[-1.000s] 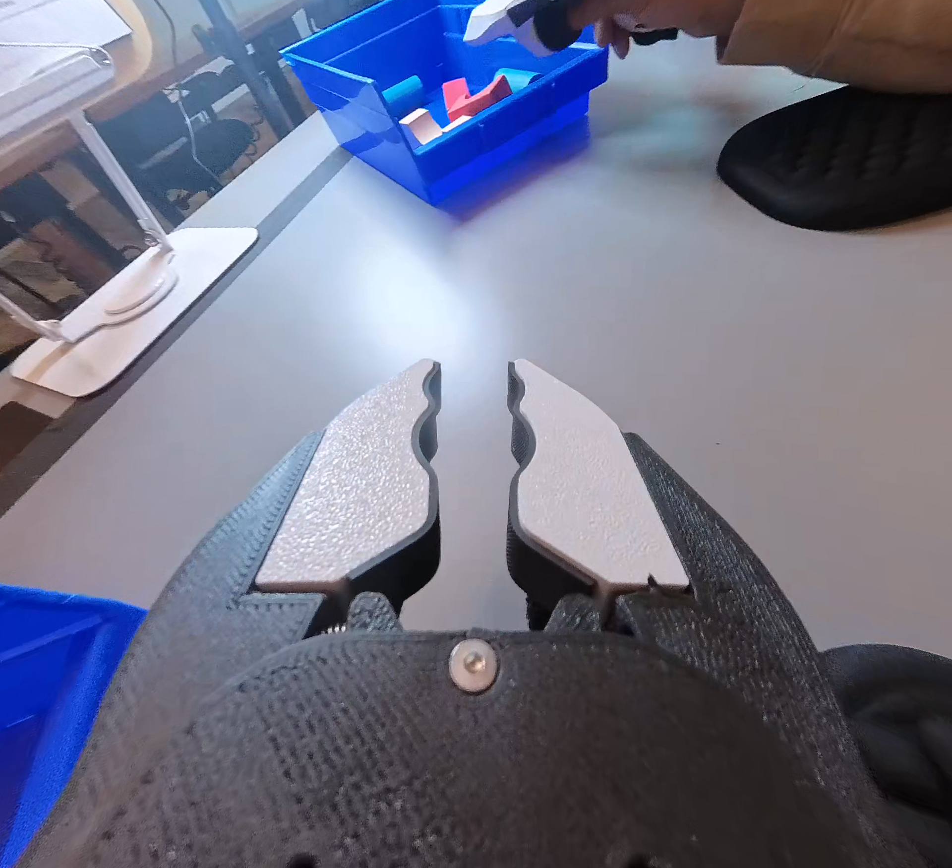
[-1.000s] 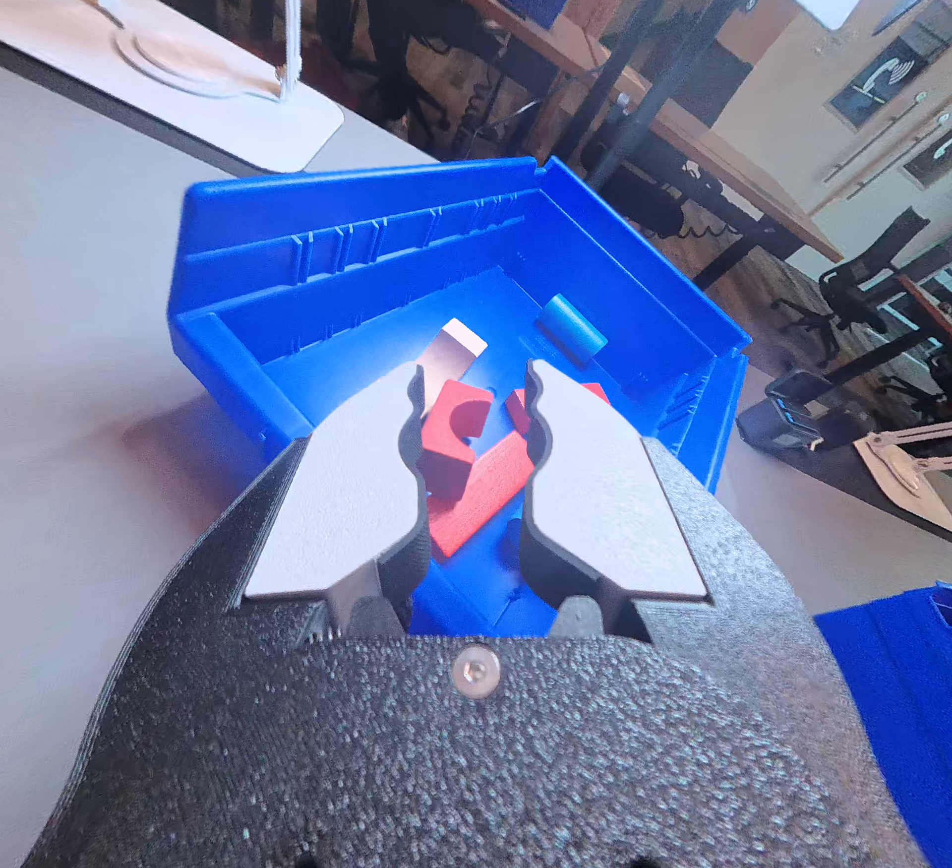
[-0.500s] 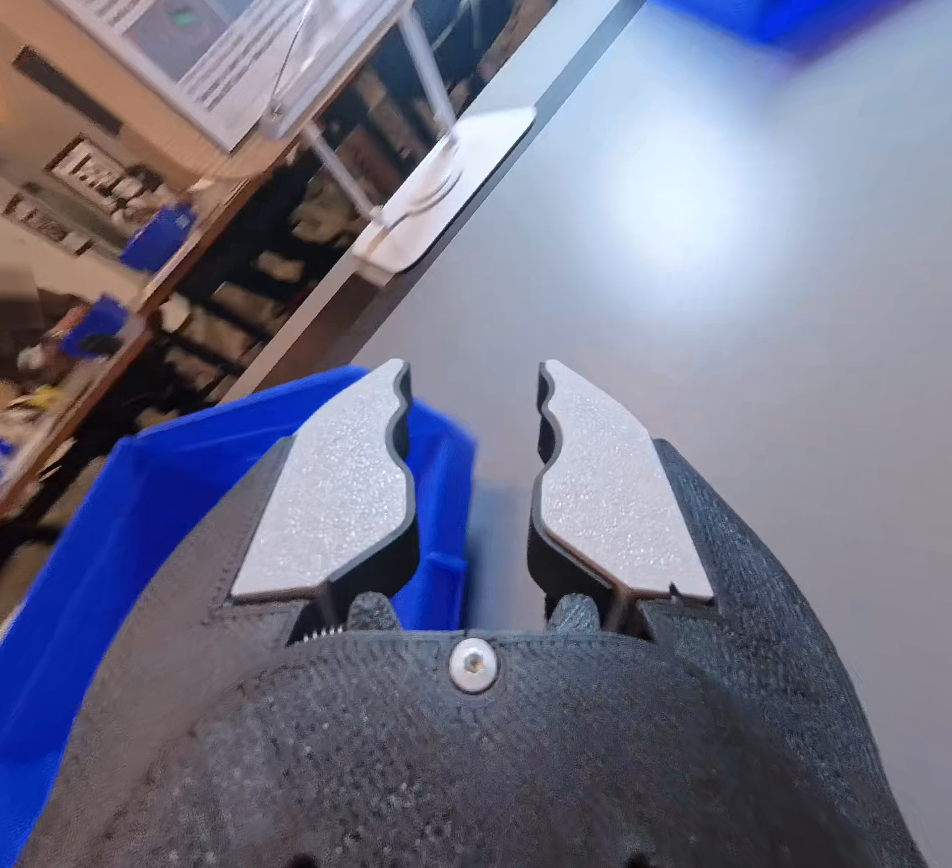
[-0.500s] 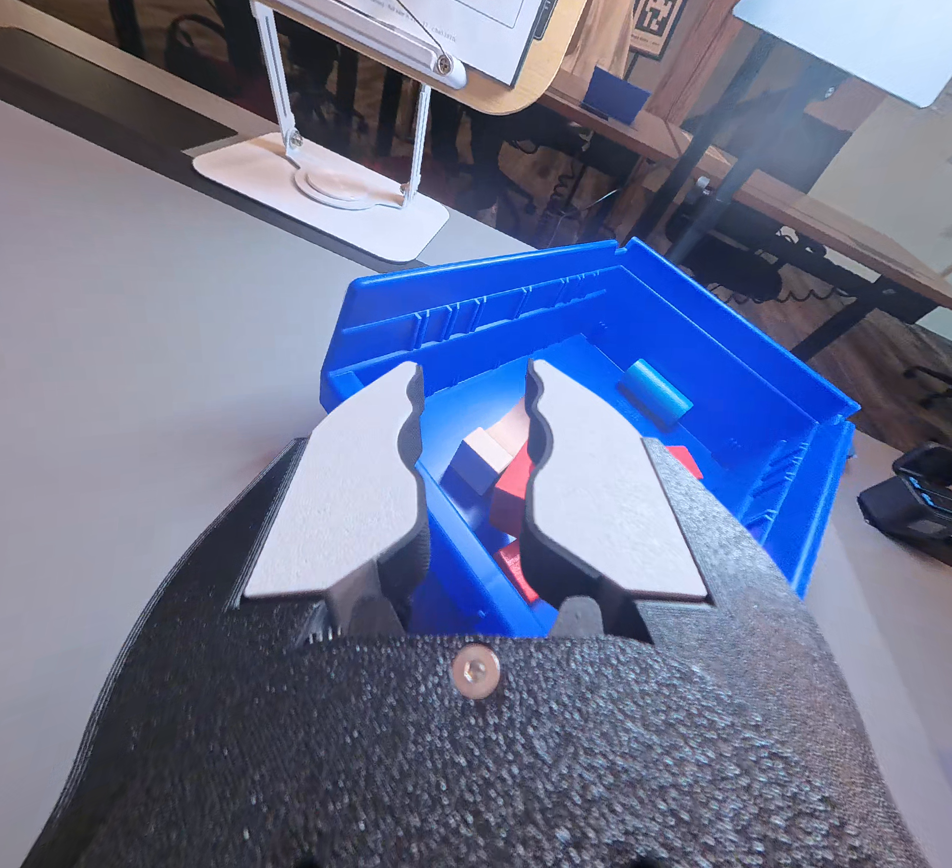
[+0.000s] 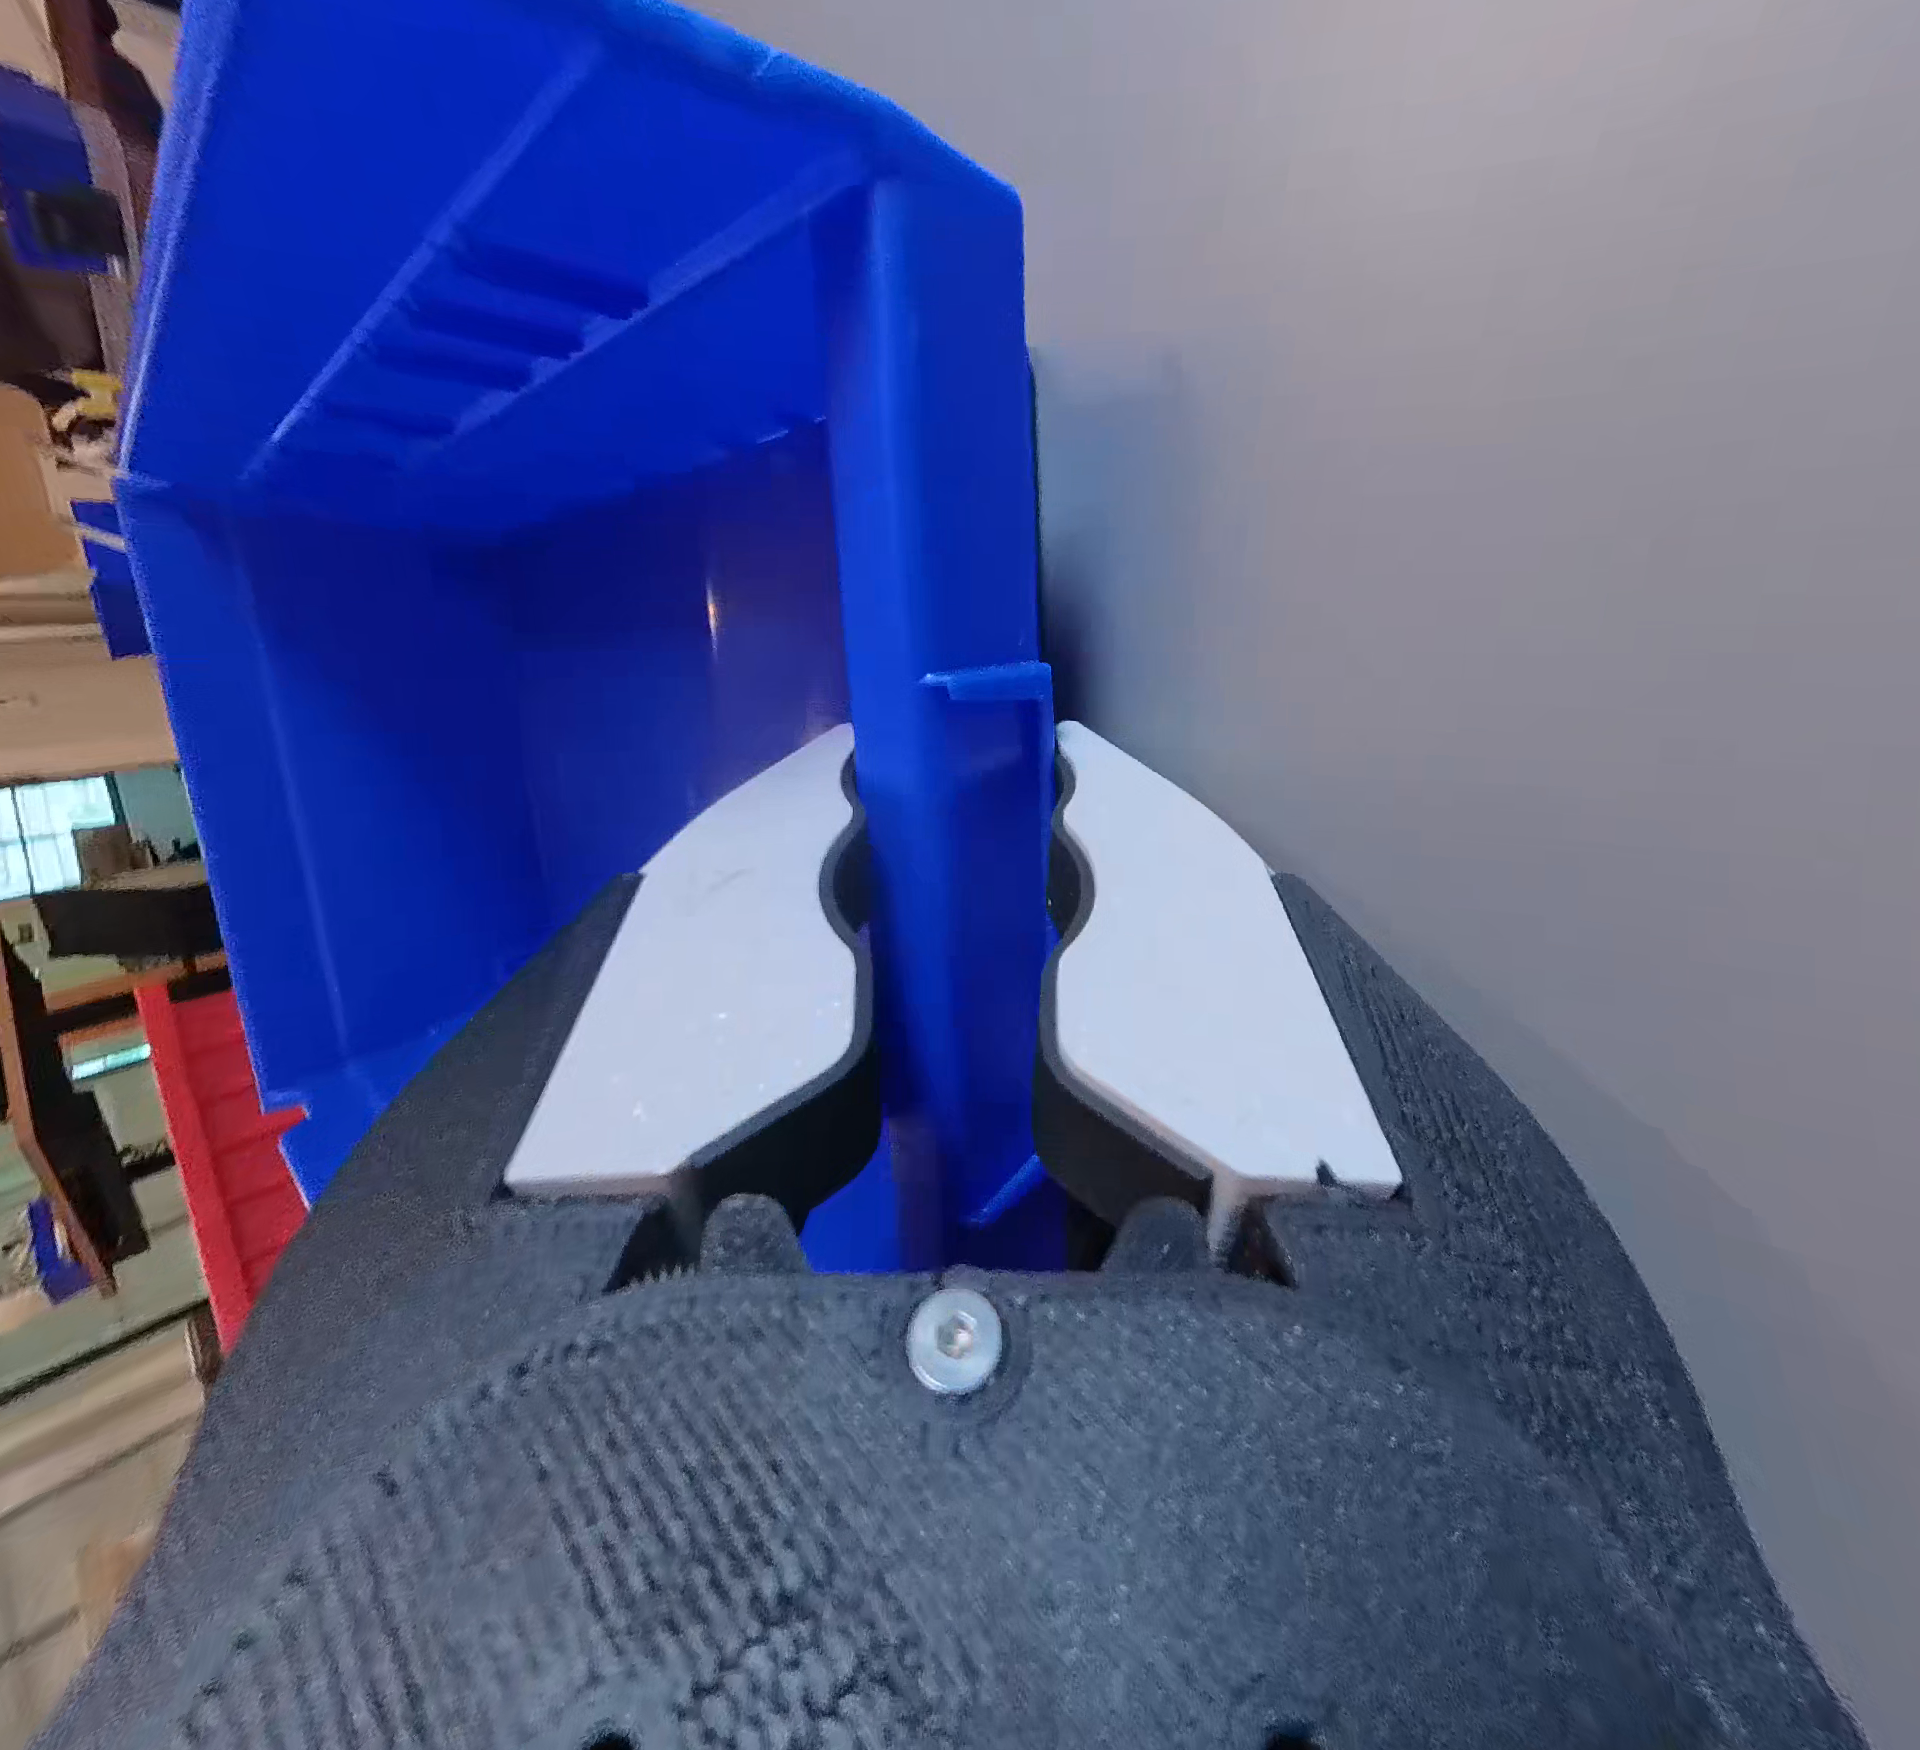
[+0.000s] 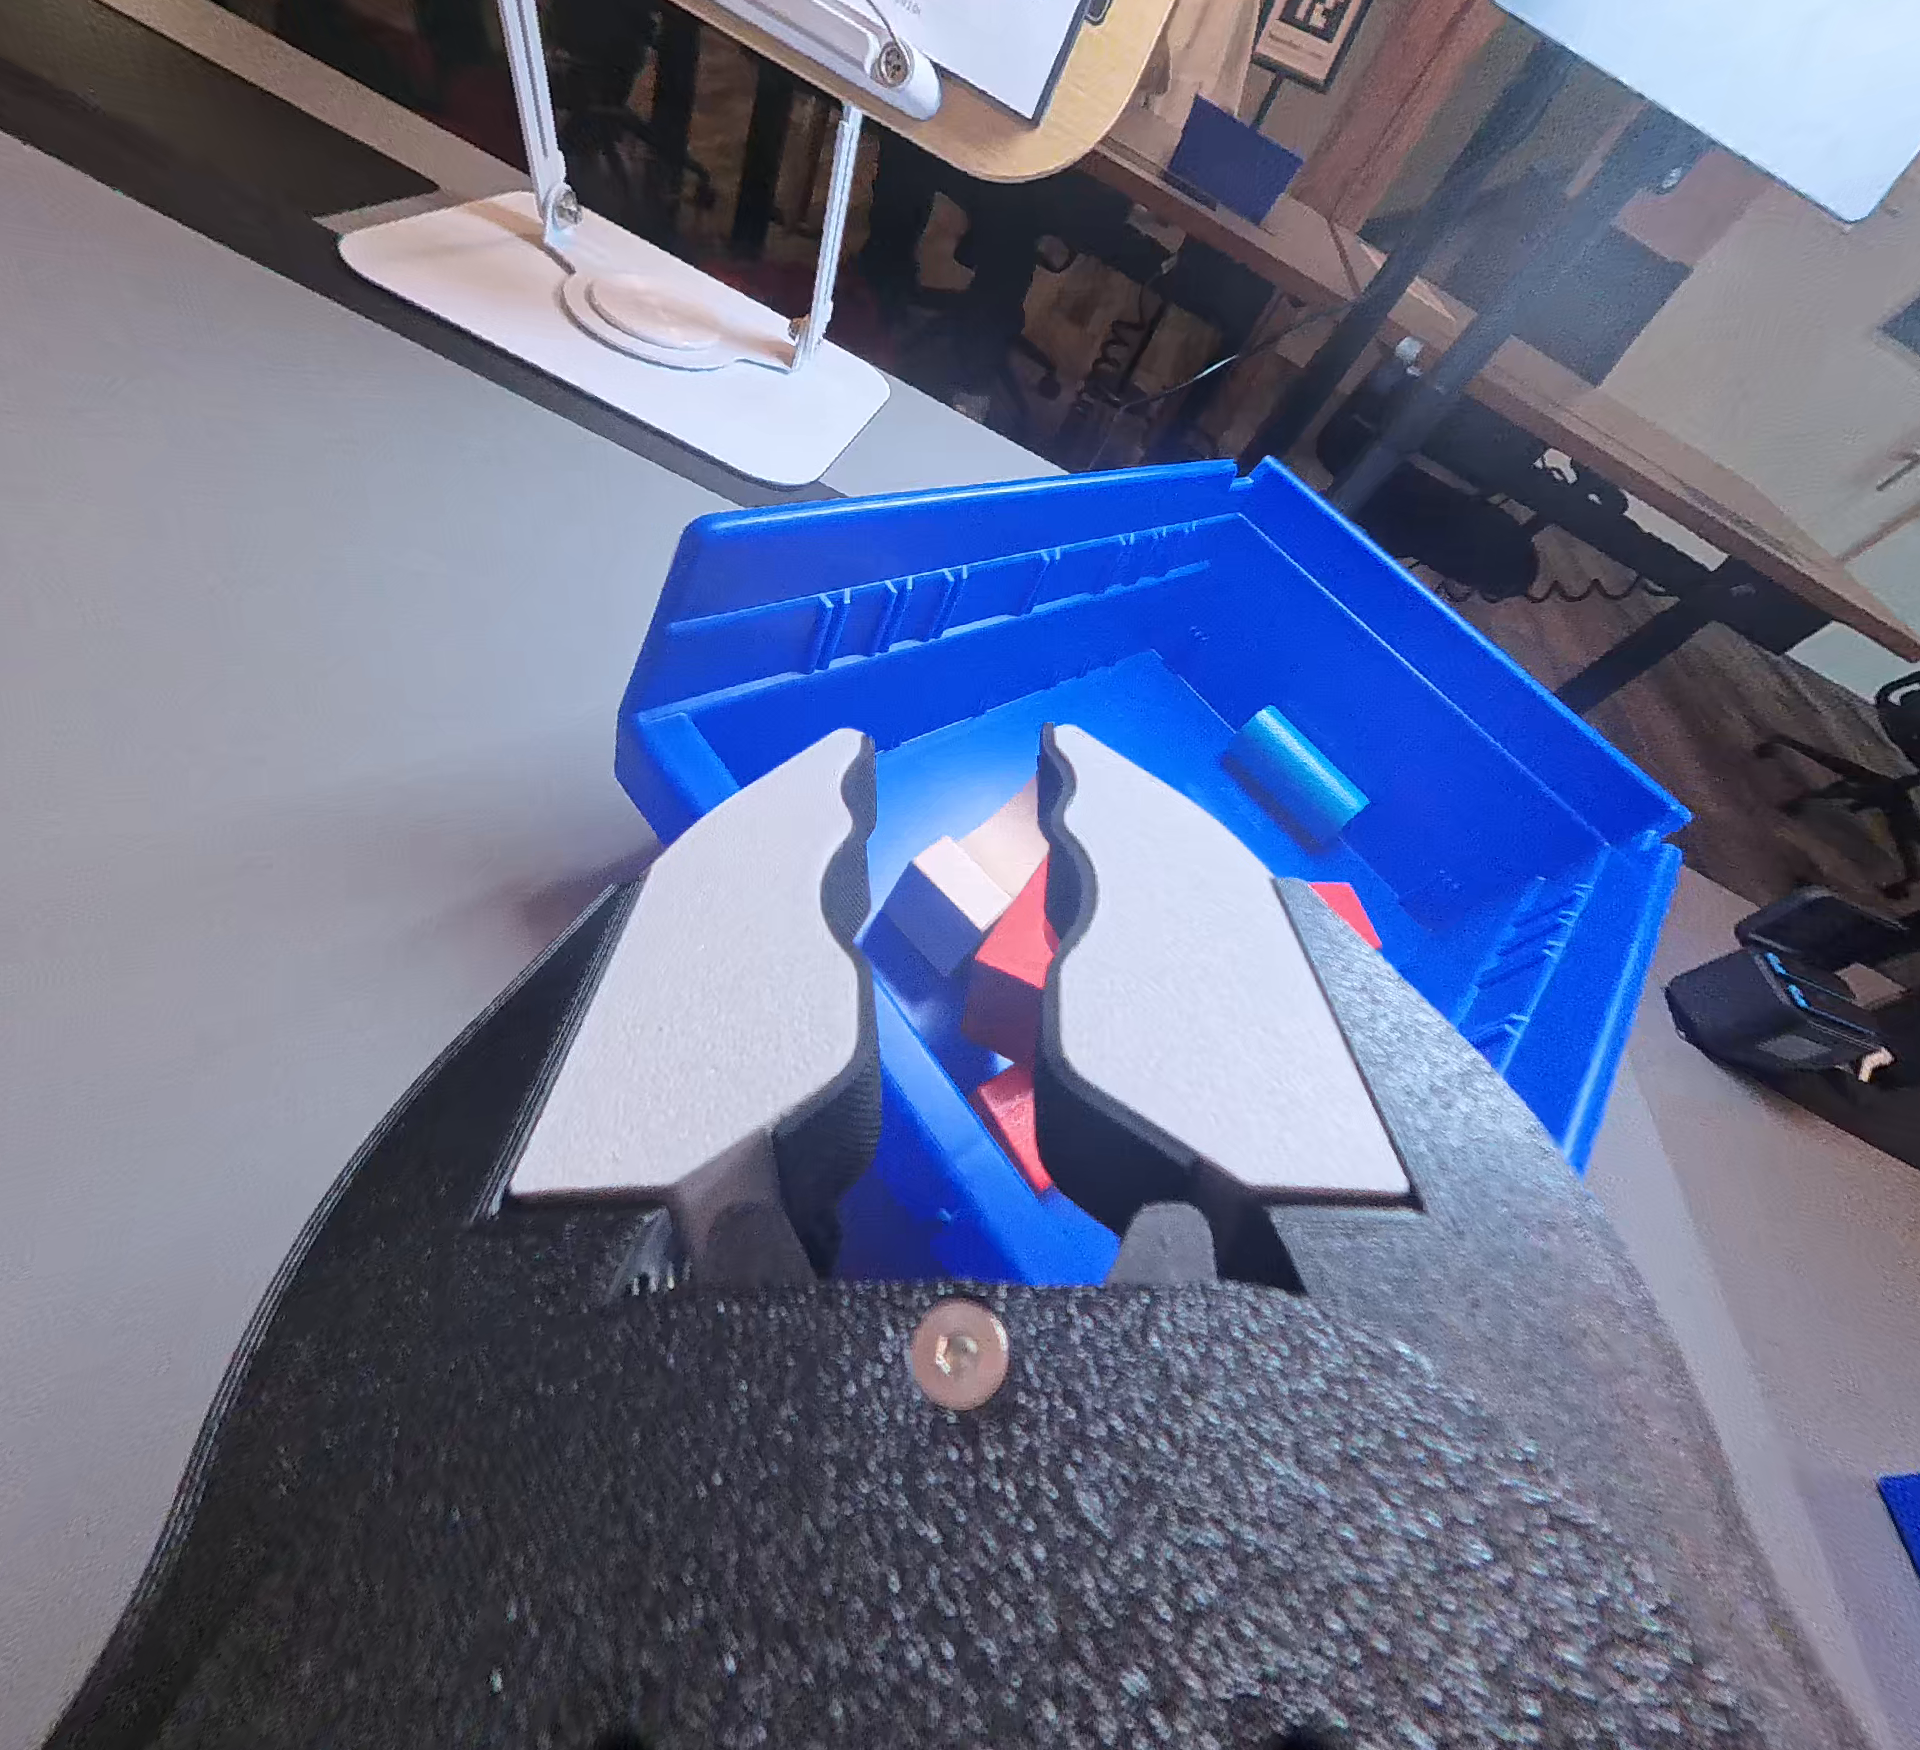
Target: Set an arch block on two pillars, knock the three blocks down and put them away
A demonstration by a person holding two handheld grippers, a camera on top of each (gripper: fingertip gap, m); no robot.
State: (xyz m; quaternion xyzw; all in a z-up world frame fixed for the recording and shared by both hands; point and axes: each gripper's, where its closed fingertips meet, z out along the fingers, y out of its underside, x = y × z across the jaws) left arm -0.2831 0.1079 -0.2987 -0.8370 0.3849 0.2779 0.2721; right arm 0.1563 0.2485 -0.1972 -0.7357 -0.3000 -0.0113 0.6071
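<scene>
Two grippers are at work, each at its own blue bin. Nearest in the left wrist view, the left gripper (image 5: 954,765) has its fingers astride the side wall of an empty blue bin (image 5: 520,350), one finger inside and one outside, pressed against the wall or very nearly so; I judge it clamped, though a hairline gap cannot be ruled out. That bin stands on the grey table (image 5: 1455,350) at its edge. Moulded plastic like this should be light and stiff, but smooth, so the ribbed wall between the pads is a sensible place to hold it.

In the right wrist view, the right gripper (image 6: 956,755) hangs over the near rim of a second blue bin (image 6: 1039,505), fingers apart and holding nothing. Between them lie the blocks: a pale block (image 6: 961,869), partly in shadow, beside a red arch block (image 6: 1013,968), with another red piece (image 6: 1013,1113) nearer the rim. Farther in, a light-blue cylinder (image 6: 1294,781) lies alone by the far wall. These look like small, rigid, light pieces; flat opposite faces suit the pads best, and the cylinder may roll. Beyond the bin stands a white document stand (image 6: 623,329).
</scene>
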